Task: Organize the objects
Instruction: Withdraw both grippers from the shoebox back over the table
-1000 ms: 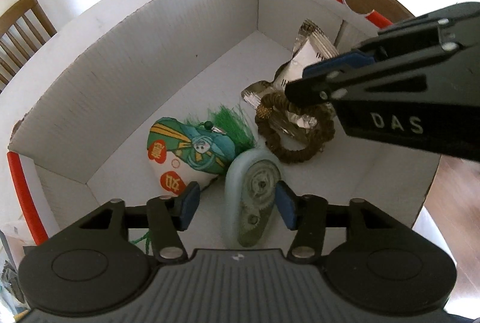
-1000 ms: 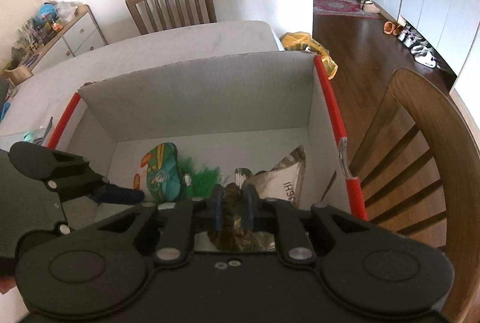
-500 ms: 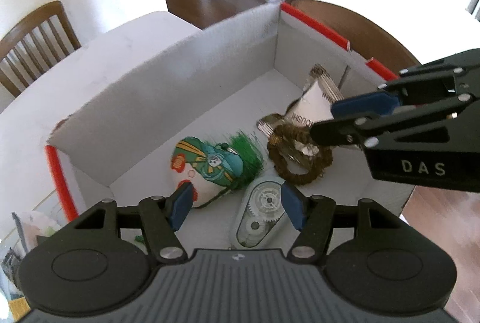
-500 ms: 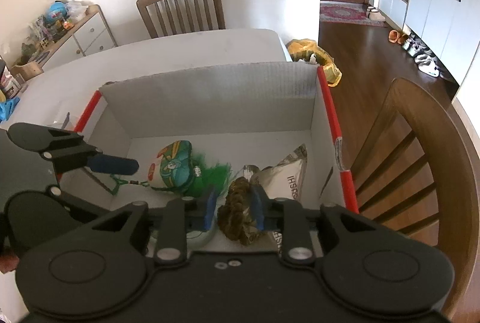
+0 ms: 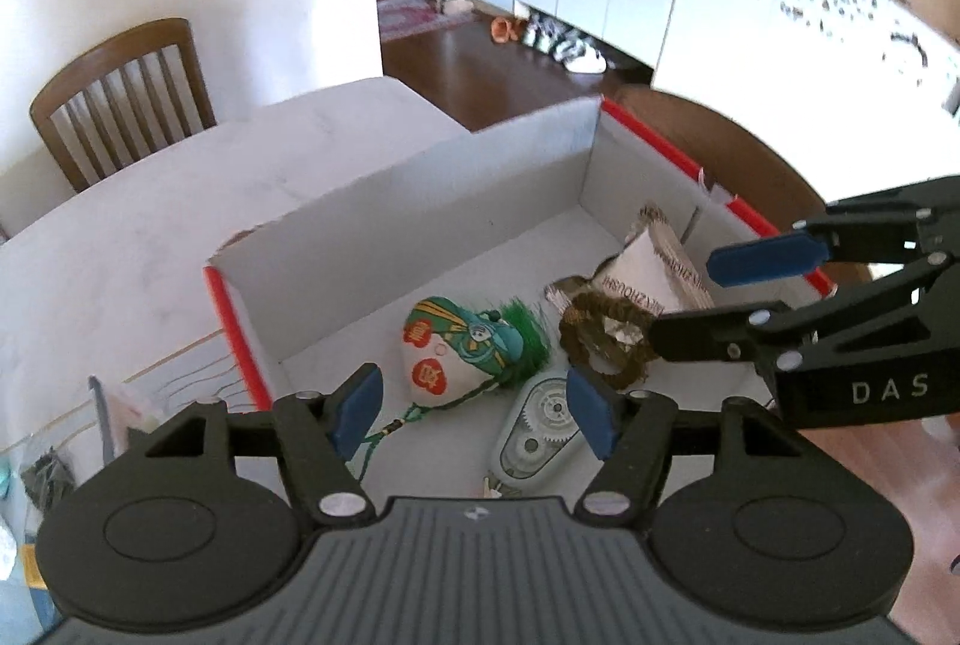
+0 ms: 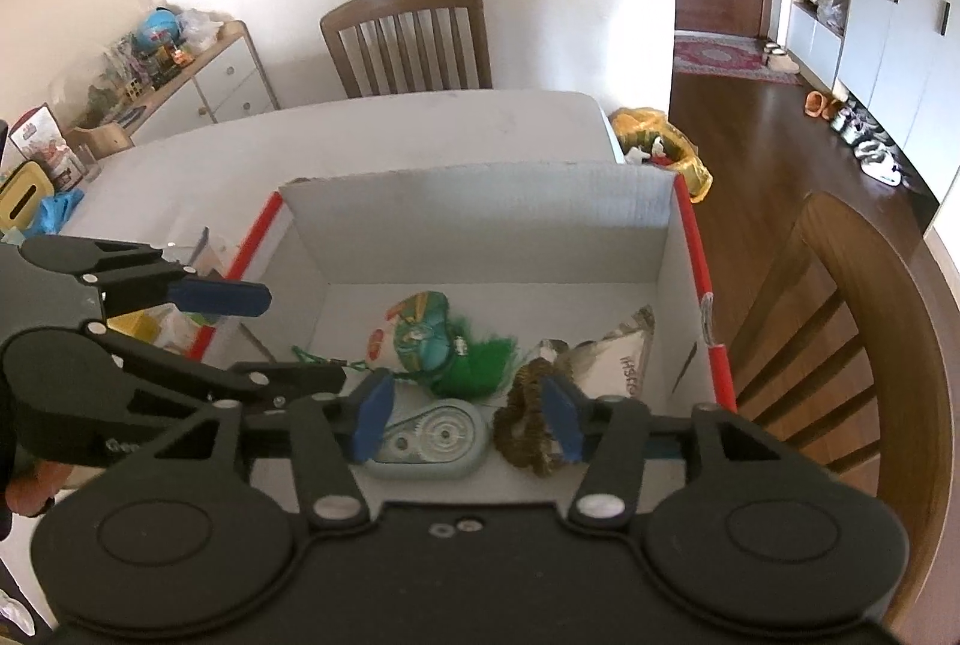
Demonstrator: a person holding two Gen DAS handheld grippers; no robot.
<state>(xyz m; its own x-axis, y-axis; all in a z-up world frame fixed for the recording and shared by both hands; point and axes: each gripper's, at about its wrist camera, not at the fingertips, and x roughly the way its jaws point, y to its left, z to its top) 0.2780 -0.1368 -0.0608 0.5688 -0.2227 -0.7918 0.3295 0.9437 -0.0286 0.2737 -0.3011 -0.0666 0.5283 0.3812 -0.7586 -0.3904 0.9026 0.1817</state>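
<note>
Four things down inside the white box [image 6: 480,225] on the worktop [image 6: 372,135]: embroidered pouch [image 6: 420,330], correction-tape dispenser [image 6: 429,441], brown bead bracelet [image 6: 528,429], foil packet [image 6: 618,357]. Right gripper [image 6: 468,417] above the bracelet, jaws just opened to about half, nothing between them. Left gripper [image 5: 474,408] likewise half open, empty, above the dispenser. Apparently most of the sorting done; some clutter left outside the box's left wall.
</note>
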